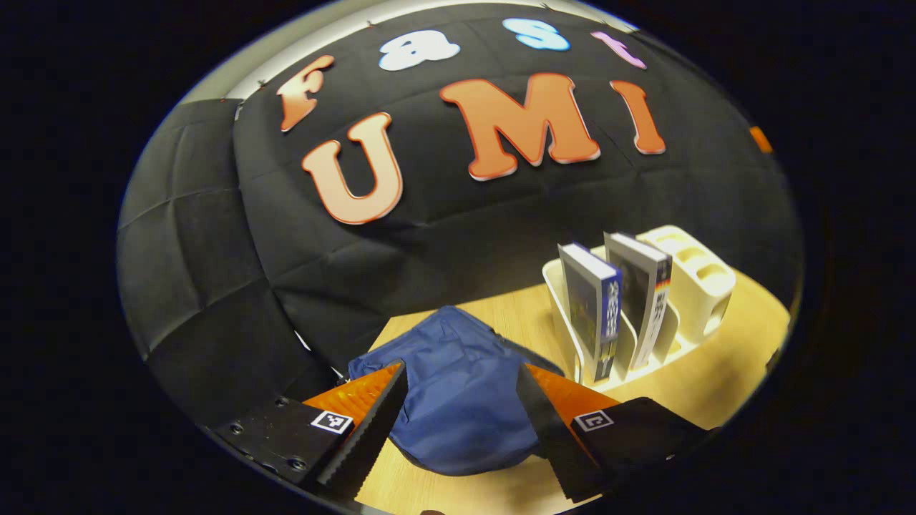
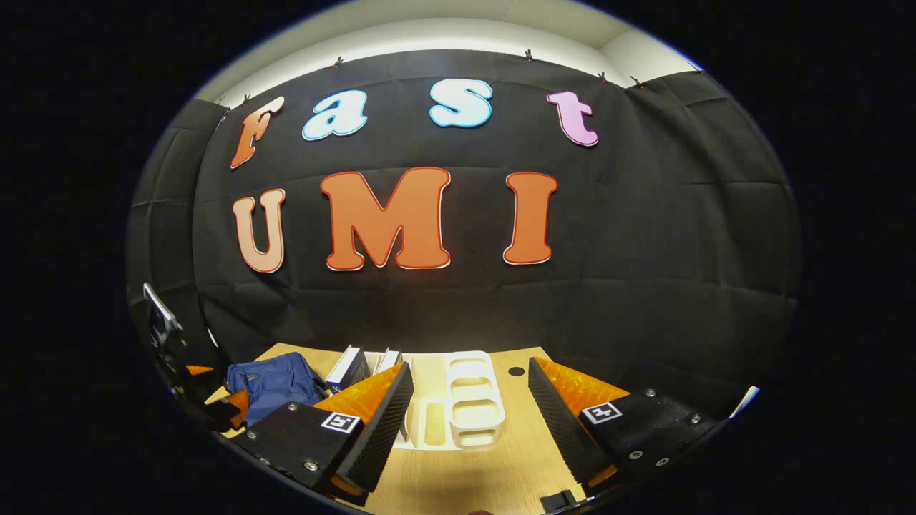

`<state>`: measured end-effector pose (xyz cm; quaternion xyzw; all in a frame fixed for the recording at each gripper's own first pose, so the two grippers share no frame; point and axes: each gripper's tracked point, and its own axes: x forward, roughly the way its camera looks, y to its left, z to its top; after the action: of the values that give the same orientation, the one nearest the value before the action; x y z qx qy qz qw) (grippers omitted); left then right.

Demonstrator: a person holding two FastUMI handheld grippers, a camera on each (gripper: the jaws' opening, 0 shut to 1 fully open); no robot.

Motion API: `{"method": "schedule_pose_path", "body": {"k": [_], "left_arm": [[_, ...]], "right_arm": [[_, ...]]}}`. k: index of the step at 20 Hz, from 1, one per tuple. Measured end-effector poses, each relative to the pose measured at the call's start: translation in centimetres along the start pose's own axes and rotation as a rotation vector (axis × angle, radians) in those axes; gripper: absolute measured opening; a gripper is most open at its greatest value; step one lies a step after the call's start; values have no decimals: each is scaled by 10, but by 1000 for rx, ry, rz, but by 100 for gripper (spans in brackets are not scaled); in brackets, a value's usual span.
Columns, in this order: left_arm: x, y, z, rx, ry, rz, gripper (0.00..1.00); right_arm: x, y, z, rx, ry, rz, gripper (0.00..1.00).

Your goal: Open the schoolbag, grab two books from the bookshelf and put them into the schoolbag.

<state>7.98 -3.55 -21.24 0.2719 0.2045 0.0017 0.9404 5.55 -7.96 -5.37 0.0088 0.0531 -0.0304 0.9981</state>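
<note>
A dark blue schoolbag (image 1: 458, 397) lies on the wooden table, straight ahead of my left gripper (image 1: 461, 386), which is open and held above its near side. Right of the bag a white bookshelf (image 1: 690, 286) holds two upright books (image 1: 594, 307) (image 1: 644, 297). In the right gripper view the schoolbag (image 2: 275, 383) sits at the left, the books (image 2: 351, 366) lean beside it, and the bookshelf (image 2: 465, 404) lies between the spread fingers of my right gripper (image 2: 469, 390), open above the table. The left gripper (image 2: 215, 400) shows at the far left edge there.
The wooden table (image 1: 715, 379) ends at the black cloth wall behind the bag and shelf. A small dark round hole (image 2: 517, 371) marks the tabletop behind the shelf. A small dark object (image 2: 558, 501) sits at the table's near edge.
</note>
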Motion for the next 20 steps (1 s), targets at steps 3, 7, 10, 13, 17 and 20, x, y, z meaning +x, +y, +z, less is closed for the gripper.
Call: {"method": "schedule_pose_path", "body": {"k": [3,7,10,13,17,20], "left_arm": [[13,-29,-32,178,32,-19,96],[34,-73,-73,305,66,-93,95],[44,-101,-104,378,109,-139,95],[56,-116,-132,422,160,-188,97],[66,-102,-152,536,206,-167,97],[62,-95,-140,548,191,-166,97]], "right_arm": [[1,-13,-11,17,33,-30,96],[0,-33,-26,12,78,-82,96],[-2,-45,-35,8,102,-112,96],[-3,-53,-45,16,136,-125,97],[-2,-61,-55,11,160,-134,97],[2,-62,-62,25,176,-125,97]]}}
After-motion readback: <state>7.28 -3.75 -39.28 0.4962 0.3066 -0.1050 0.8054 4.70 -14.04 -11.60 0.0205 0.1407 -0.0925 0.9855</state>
